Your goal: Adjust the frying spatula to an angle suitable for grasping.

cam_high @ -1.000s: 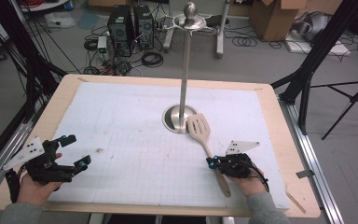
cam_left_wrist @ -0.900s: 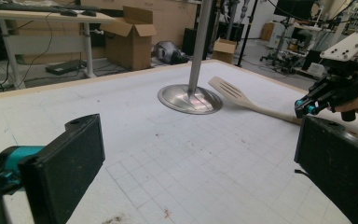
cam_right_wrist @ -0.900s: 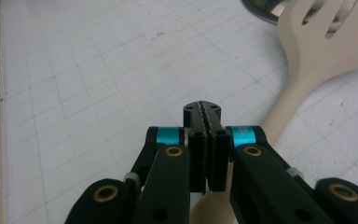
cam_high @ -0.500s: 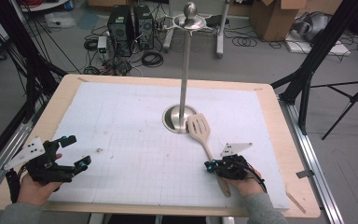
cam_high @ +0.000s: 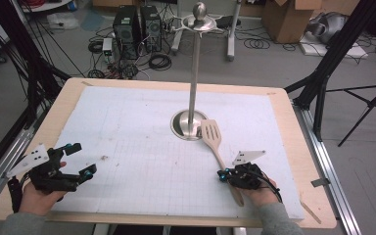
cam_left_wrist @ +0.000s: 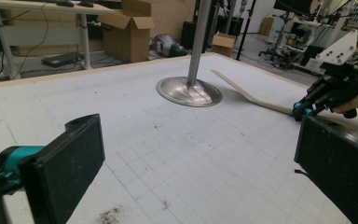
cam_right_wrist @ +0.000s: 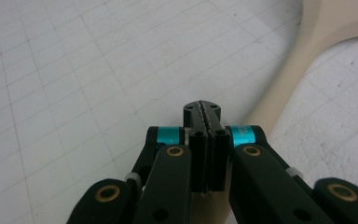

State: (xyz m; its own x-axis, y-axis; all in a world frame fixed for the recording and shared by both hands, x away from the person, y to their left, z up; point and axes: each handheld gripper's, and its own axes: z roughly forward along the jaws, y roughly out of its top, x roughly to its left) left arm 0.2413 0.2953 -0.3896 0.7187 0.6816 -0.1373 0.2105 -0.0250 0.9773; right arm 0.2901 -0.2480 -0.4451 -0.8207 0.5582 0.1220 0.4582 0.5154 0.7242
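Observation:
A pale wooden slotted spatula [cam_high: 210,132] lies flat on the white gridded mat, its blade beside the base of a tall metal stand [cam_high: 194,63]. My right gripper [cam_high: 222,175] rests over the near part of the handle, shut, with nothing between its jaws. In the right gripper view the closed right gripper [cam_right_wrist: 202,108] sits just left of the spatula [cam_right_wrist: 326,23], whose handle curves past it. My left gripper [cam_high: 83,159] is open at the mat's near left corner. In the left gripper view the left gripper [cam_left_wrist: 200,154] frames the stand's base [cam_left_wrist: 189,91], the spatula [cam_left_wrist: 247,93] and the right gripper [cam_left_wrist: 303,108].
The mat [cam_high: 127,127] lies on a wooden tabletop [cam_high: 308,147] with a bare rim. The stand's round base [cam_high: 180,125] sits at the mat's middle. Black tripod legs [cam_high: 323,73] and floor cables surround the table.
My right gripper has shifted slightly over the spatula handle. The left gripper and the spatula have stayed where they were.

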